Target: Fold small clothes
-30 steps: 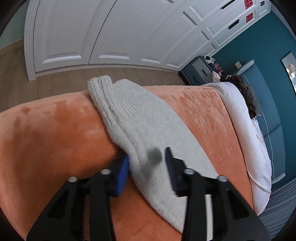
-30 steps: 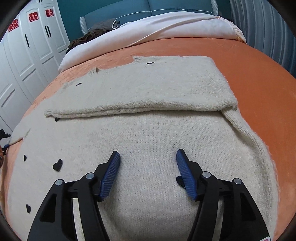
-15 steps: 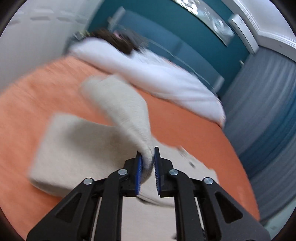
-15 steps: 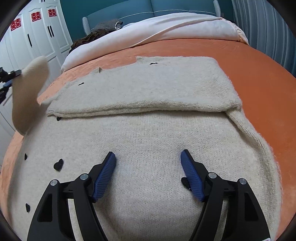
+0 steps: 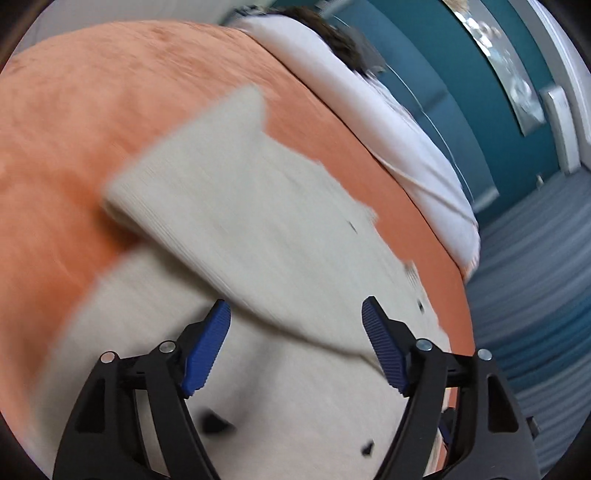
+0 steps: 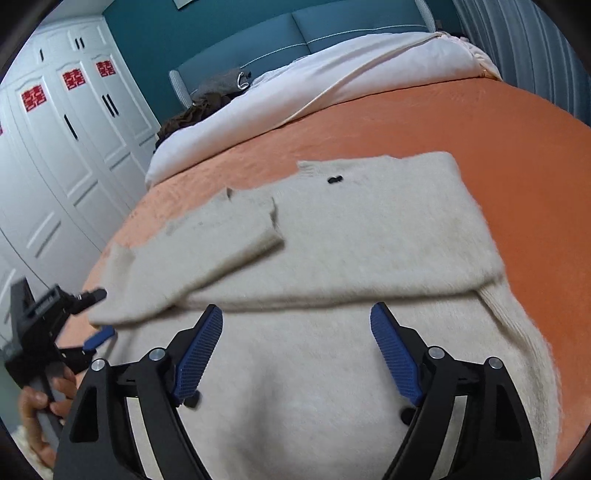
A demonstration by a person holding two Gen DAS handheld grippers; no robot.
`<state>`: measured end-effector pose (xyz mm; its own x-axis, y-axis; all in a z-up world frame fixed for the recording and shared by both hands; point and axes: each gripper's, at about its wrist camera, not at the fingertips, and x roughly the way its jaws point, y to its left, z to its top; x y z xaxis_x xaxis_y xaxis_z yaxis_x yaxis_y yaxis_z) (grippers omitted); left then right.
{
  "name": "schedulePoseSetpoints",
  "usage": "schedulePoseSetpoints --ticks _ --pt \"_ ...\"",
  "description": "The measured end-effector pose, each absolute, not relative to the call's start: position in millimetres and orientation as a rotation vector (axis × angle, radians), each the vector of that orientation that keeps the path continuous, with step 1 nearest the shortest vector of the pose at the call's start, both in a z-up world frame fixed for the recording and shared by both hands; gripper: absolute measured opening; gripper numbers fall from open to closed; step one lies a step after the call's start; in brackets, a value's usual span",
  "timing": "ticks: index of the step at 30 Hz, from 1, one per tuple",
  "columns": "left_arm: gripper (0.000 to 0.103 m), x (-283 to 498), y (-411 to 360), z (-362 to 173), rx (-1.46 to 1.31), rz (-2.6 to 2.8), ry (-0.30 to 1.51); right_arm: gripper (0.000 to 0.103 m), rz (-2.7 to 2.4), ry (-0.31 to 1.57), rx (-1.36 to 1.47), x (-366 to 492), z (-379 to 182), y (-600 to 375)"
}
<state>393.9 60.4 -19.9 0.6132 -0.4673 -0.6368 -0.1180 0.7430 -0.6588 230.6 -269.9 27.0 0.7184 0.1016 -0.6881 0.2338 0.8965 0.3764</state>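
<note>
Nearest, the right gripper [image 6: 295,354] hangs wide open and empty over the sweater [image 6: 332,369], which lies flat on the orange bedspread [image 6: 517,147], while the left gripper [image 5: 295,347], at nine o'clock in the right view, is equally spread and grips nothing. Farther off, toward eleven o'clock, the left sleeve [image 6: 207,251] lies folded across the body. The sleeve-folding step looks done; next comes pinching the hem nearest the grippers and carrying it toward the collar.

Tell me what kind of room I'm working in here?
Most likely a home bedroom. The cream sweater lies on a bed with an orange blanket and a white duvet against a padded teal headboard. White wardrobe doors line the left wall.
</note>
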Motion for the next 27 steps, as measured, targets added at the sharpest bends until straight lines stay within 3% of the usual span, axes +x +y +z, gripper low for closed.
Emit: schedulePoseSetpoints --ticks 5,7,9,10,11,12,13,19,21,24,27 --pt "0.072 408 118 -33 -0.936 -0.096 0.881 0.087 -0.094 0.895 0.521 320 16 -263" --pt "0.07 409 126 -40 -0.982 -0.053 0.877 0.081 -0.109 0.925 0.519 341 6 -252" --pt "0.06 417 126 -48 -1.018 -0.042 0.888 0.06 -0.121 0.955 0.519 357 -4 -241" --pt "0.045 420 127 -50 -1.017 -0.038 0.887 0.052 -0.149 0.953 0.488 361 -3 -236" --pt "0.029 421 129 -50 -1.013 -0.041 0.887 0.017 -0.145 0.942 0.465 364 1 -231" --pt "0.018 425 131 -48 -1.017 -0.059 0.877 0.009 -0.103 0.937 0.473 367 7 -228" --pt "0.006 425 130 -45 -1.019 -0.081 0.859 0.009 -0.077 0.896 0.5 364 21 -228" --pt "0.007 418 103 -12 -0.865 -0.19 0.762 0.008 -0.074 0.57 0.456 303 102 -266" --pt "0.007 421 84 -27 -0.799 -0.189 0.819 0.008 -0.163 0.645 0.416 299 74 -289" --pt "0.007 412 64 -56 -0.719 -0.138 0.884 0.007 -0.252 0.942 0.411 316 -12 -314" --pt "0.007 400 60 -62 -0.71 -0.127 0.843 0.008 -0.22 0.816 0.53 299 8 -323"
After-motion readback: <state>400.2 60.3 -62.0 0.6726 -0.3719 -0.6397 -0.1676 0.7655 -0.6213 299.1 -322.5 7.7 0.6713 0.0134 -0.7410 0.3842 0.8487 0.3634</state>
